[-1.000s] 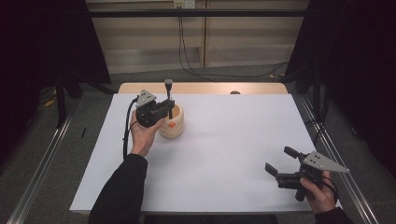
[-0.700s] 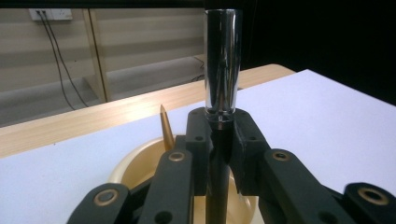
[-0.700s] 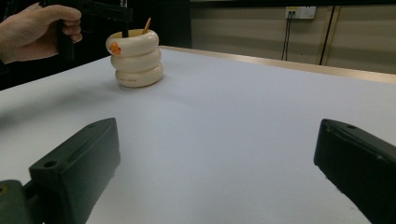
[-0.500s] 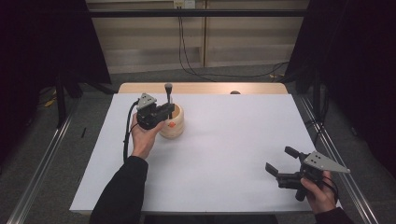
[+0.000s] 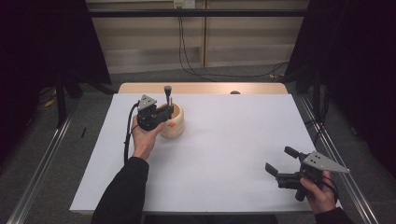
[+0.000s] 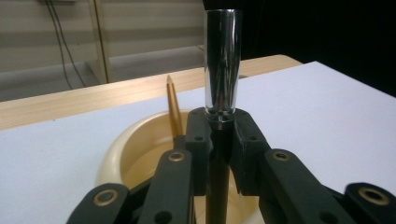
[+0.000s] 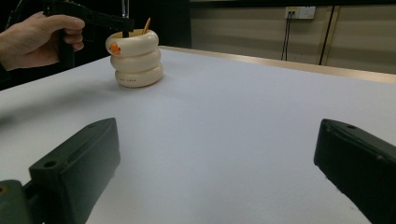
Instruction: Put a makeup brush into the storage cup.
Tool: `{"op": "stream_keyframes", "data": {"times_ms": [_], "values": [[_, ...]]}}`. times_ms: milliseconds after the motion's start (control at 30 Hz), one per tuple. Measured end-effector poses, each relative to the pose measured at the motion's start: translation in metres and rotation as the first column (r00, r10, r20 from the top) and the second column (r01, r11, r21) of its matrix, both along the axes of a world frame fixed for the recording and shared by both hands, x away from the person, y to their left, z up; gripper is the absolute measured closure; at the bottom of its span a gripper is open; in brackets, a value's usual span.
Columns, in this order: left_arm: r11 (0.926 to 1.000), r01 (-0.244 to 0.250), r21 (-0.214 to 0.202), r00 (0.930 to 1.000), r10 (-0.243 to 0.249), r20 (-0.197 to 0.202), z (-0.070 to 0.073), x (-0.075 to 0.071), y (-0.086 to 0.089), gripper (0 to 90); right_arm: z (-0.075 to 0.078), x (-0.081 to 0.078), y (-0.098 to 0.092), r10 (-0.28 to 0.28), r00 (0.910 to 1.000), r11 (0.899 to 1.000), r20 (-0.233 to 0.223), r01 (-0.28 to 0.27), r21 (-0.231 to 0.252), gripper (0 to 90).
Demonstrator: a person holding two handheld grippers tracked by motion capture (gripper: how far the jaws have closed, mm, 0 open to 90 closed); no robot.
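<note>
A white-covered surface (image 5: 224,154) stands before pale wall panels and trailing cables. Near its far left corner, the left gripper (image 5: 156,114) clenches a black pen (image 6: 219,154) upright over a cream ringed holder (image 5: 172,122). The right gripper (image 5: 282,163), jaws released, rests near the right corner.

Left hand-held gripper (image 5: 164,111), closed on the upright black brush (image 6: 219,154), shifted very slightly toward the table's (image 5: 233,140) left edge, over the cream ringed holder (image 5: 173,125). Brush carried along with it, handle tip a touch farther left. No other change visible.
</note>
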State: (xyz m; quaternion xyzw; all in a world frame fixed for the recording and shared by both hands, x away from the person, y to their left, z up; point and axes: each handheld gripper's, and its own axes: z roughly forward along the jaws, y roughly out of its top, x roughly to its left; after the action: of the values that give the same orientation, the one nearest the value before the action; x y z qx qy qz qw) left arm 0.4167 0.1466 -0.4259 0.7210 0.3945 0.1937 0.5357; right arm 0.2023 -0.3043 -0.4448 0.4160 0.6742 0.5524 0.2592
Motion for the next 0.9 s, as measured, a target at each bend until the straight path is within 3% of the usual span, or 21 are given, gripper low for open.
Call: {"op": "stream_keyframes", "data": {"times_ms": [167, 367, 433, 467, 633, 800, 900], "values": [[0.9999, 0.006, 0.009, 0.9998, -0.006, 0.019, 0.0017, -0.0011, -0.0027, 76.0, -0.0001, 0.0001, 0.0001, 0.004, 1.0000, 1.000, -0.001, -0.004, -0.001, 0.0], [1.0000, -0.002, -0.002, 1.0000, 0.002, 0.006, -0.0011, 0.0009, 0.0011, 71.3, 0.0001, -0.0004, 0.0004, 0.006, 1.0000, 1.000, -0.003, -0.006, 0.000, 0.0], [0.9999, -0.004, -0.012, 0.9999, 0.004, 0.012, 0.0001, 0.0002, 0.0006, 63.1, -0.0001, 0.0000, 0.0002, 0.004, 1.0000, 1.000, 0.000, -0.004, 0.002, 0.0], [0.9998, -0.019, 0.006, 0.9994, 0.019, 0.028, 0.0009, -0.0009, -0.0014, 57.1, -0.0001, 0.0001, 0.0003, 0.005, 1.0000, 1.000, -0.001, -0.005, 0.002, 0.0], [0.9997, -0.024, 0.001, 0.9991, 0.024, 0.034, 0.0005, -0.0002, -0.0023, 48.8, 0.0001, 0.0003, 0.0007, 0.006, 1.0000, 1.000, -0.002, -0.006, 0.003, 0.0], [0.9991, -0.042, 0.005, 0.9982, 0.042, 0.043, 0.0023, -0.0006, -0.0008, 32.4, -0.0005, -0.0002, -0.0005, 0.011, 0.9999, 1.000, -0.002, -0.011, 0.000, 0.0], [0.9994, -0.033, -0.013, 0.9983, 0.034, 0.049, 0.0032, -0.0006, -0.0003, 23.4, -0.0012, -0.0002, -0.0015, 0.003, 1.0000, 1.000, -0.001, -0.003, 0.002, 0.0]]}}
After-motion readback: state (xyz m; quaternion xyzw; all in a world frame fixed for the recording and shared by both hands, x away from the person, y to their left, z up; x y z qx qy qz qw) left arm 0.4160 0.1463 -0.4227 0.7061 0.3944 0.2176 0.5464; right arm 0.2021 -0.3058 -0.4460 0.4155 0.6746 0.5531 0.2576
